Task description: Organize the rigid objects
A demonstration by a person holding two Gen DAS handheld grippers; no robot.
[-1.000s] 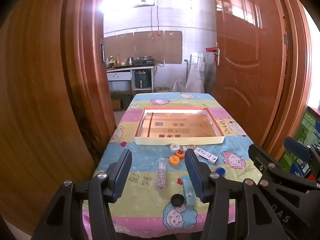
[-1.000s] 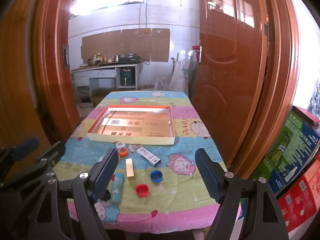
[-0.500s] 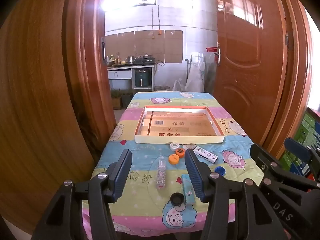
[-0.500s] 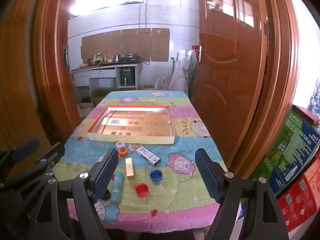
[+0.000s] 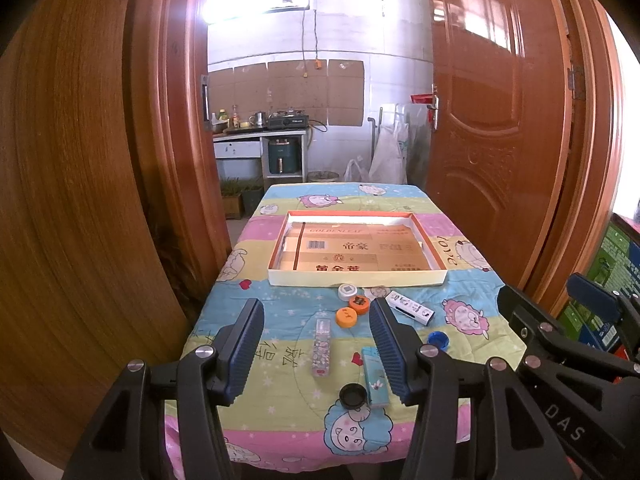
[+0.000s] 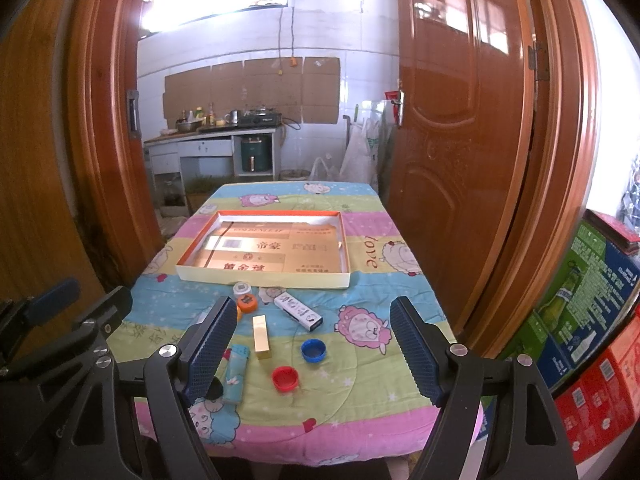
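Nothing shifting over the last second: tabletop (image 5: 472,320) and shallow box (image 5: 356,278) lying unchanged, box still holding no items. Both claws, left claw (image 5: 316,344) and right claw (image 6: 312,346), hovering released and empty. Caps, including blue cap (image 6: 313,350), remaining scattered before the box; sorting not yet starting.

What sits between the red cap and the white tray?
In the right wrist view, the gold box and white printed box lie between the red cap and the tray.
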